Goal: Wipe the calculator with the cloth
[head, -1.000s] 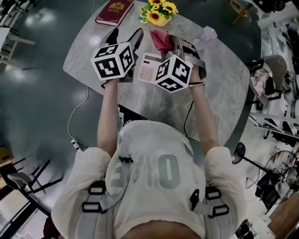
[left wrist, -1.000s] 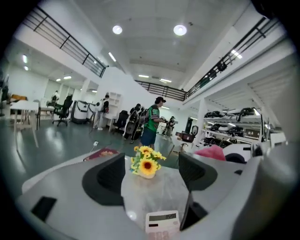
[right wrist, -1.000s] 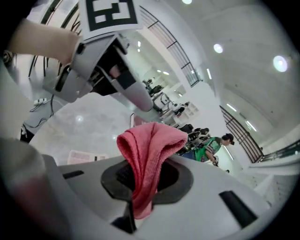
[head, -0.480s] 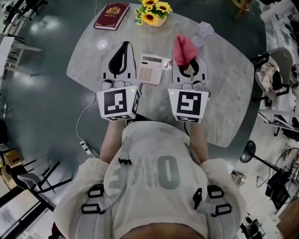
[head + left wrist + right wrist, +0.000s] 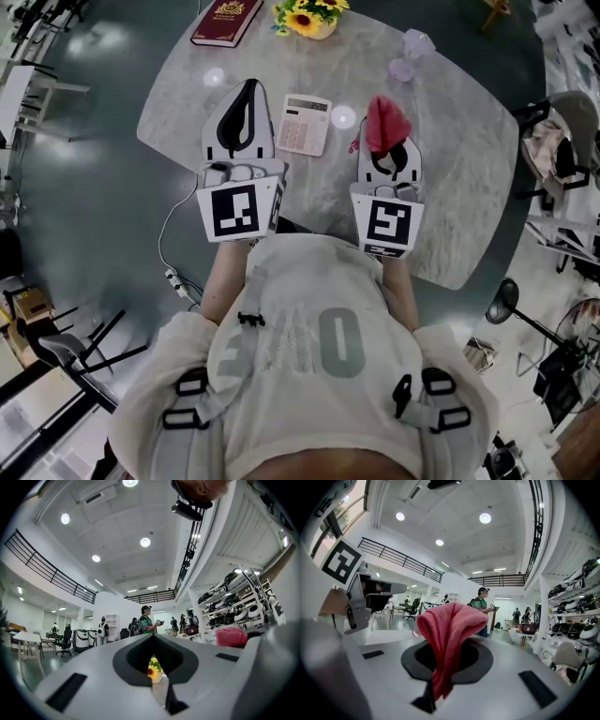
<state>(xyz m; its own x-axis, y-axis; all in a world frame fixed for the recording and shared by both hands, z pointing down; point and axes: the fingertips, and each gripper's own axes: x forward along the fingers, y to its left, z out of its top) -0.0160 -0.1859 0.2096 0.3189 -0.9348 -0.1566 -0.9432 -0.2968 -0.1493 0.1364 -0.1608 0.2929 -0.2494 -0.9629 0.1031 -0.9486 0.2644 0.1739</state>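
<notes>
Right, the grey table point(image 5: 450, 178) fills my head view, and everything else sits around the calculator on it. My left gripper point(image 5: 247, 89) is just left of the calculator, its jaws pressed fully together with nothing between them. My right gripper point(image 5: 385, 148) is to the calculator's right and apart from it. The calculator point(image 5: 304, 124) lies flat between the two grippers, and the right jaws are clamped on the red cloth point(image 5: 385, 120), which bunches up over their tips.
</notes>
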